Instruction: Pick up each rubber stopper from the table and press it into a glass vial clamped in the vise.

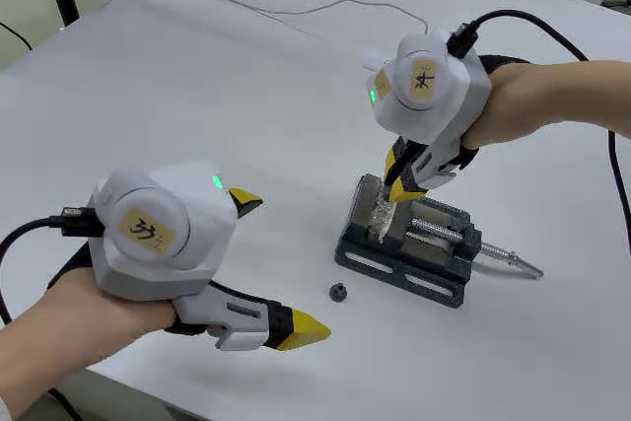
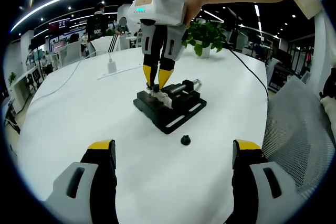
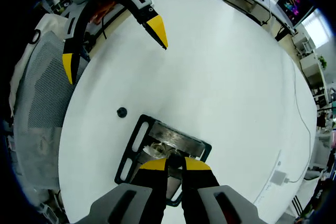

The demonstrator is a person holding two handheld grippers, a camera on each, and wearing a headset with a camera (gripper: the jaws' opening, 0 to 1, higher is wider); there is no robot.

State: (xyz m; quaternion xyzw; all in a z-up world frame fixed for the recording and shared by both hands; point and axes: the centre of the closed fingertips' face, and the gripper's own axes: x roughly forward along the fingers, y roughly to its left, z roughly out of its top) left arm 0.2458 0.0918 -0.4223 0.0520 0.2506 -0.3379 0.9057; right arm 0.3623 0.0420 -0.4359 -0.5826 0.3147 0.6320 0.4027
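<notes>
White tabletop [image 1: 246, 96] carries the vise [image 1: 404, 244], and we judge the task to be underway rather than finished. Our right gripper [image 3: 175, 164] stands over the vise. Its fingers [image 3: 154, 164] are set close together, pinching what looks like a dark stopper [image 3: 175, 159] between their tips, right at the vial [image 3: 153, 149] clamped just under them. Whether it is seated we cannot tell. A second stopper [image 1: 338, 292] lies on the tabletop just beside the vise. It sits ahead of our left gripper [image 1: 276, 263] and apart from it, roughly on the line between that gripper's two spread fingers [image 2: 102, 148], which hold nothing. As we read it, pressing the first stopper home and fetching the second are what is left.
</notes>
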